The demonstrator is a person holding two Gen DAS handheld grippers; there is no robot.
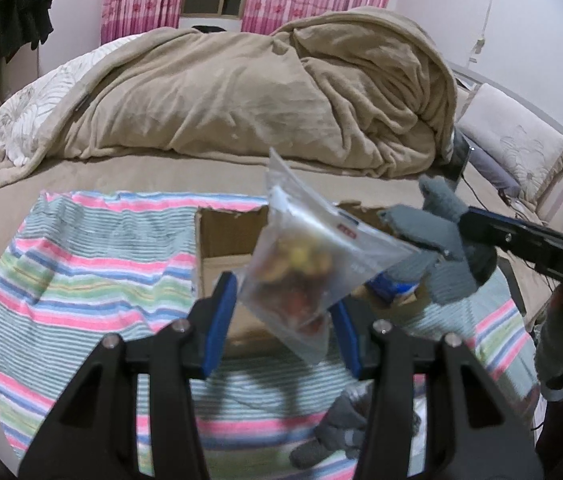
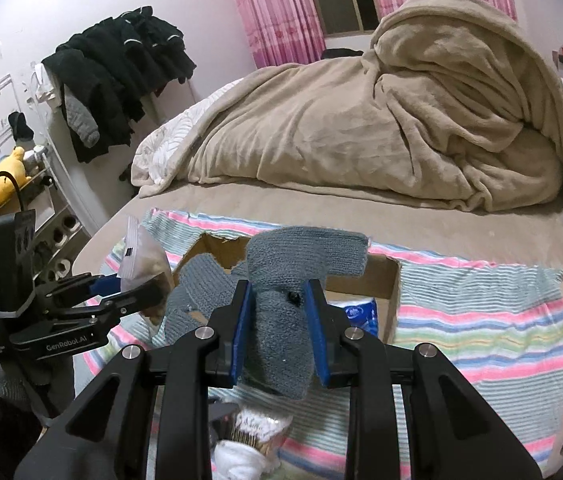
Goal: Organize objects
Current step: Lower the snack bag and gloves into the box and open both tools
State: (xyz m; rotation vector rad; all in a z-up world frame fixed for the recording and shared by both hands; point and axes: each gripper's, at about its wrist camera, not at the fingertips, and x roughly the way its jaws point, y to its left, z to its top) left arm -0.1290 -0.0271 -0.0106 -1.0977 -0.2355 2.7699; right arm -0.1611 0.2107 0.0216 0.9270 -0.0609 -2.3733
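Above the cardboard box [image 1: 225, 240] on the striped towel [image 1: 93, 264], I have both grippers raised with something in each. My left gripper [image 1: 285, 312] has its blue jaws pressed on the lower part of a clear zip bag [image 1: 301, 264] of snacks; the bag hangs tilted over the box's open top, its sealed edge pointing up and away from the box. My right gripper [image 2: 279, 332] has its jaws clamped tight on a grey glove [image 2: 281, 280], whose knitted fingers spread out over the box's near wall. Inside the box, at its right end, I see a blue and white package [image 2: 355, 310]. A second grey glove [image 1: 341, 432] lies on the towel in front of the box. Behind the box, a beige blanket [image 1: 265, 96] is heaped on the bed.
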